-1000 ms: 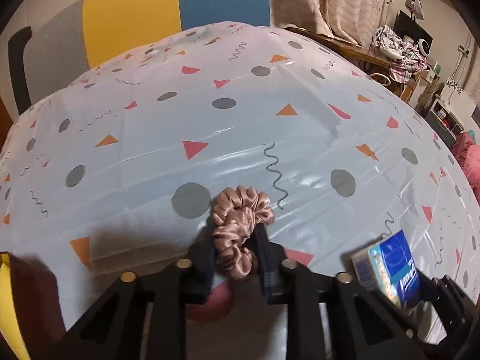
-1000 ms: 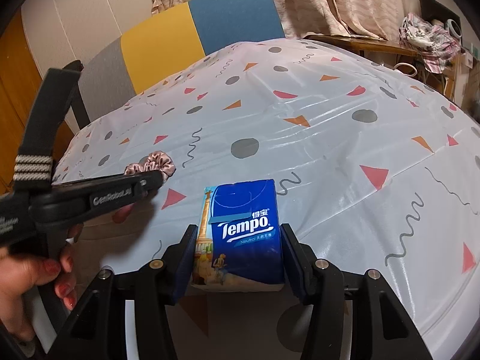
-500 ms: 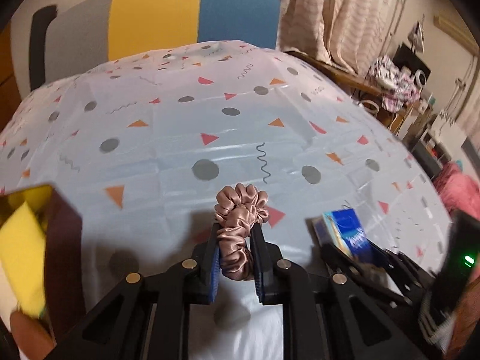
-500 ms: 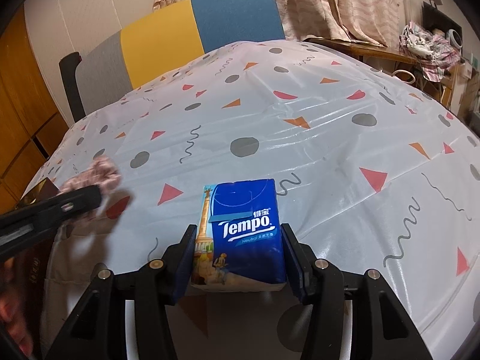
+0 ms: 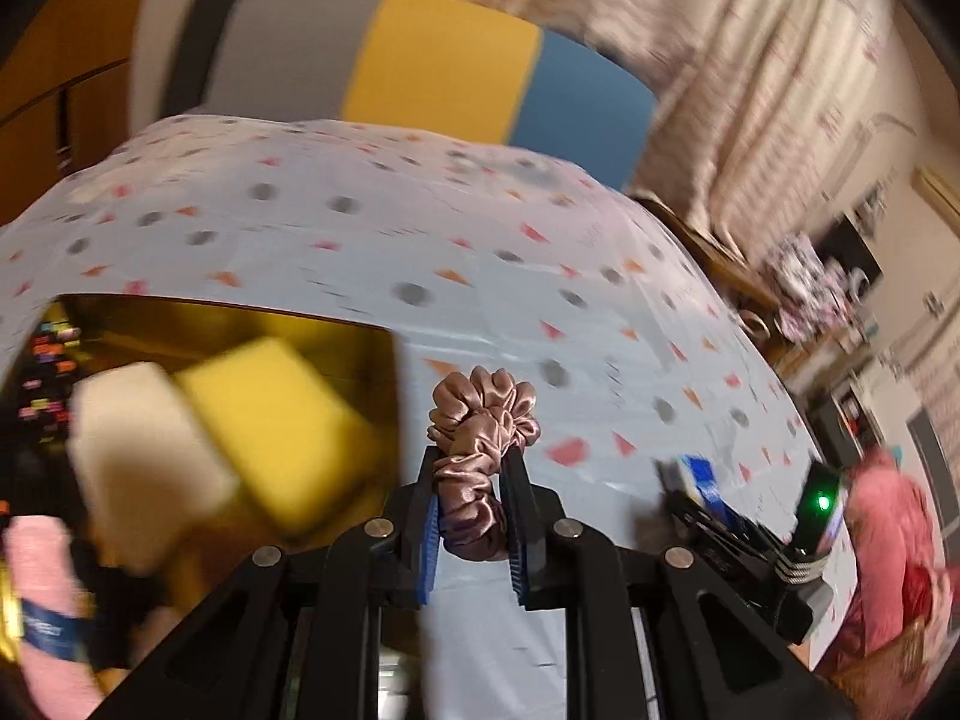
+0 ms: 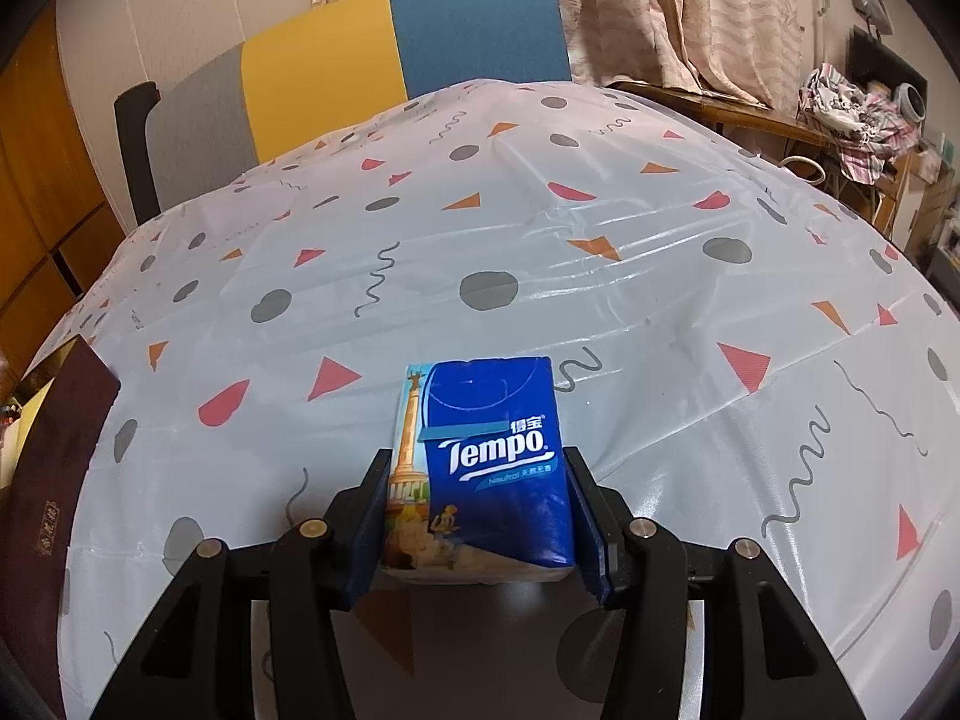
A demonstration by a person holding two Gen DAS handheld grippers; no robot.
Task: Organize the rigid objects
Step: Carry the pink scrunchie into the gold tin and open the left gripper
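Scrunchie (image 5: 480, 468) pinched in the left gripper (image 5: 471, 516), now lifted off the tablecloth (image 5: 372, 240) and carried toward the open box (image 5: 240, 324) at its left edge; right gripper (image 6: 474, 516) grips the tissue pack (image 6: 486, 468), unmoved near the front edge.

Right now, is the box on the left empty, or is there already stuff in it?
Not empty. The open box in the left wrist view holds a yellow block, a cream block and something pink; blur hides what they are.
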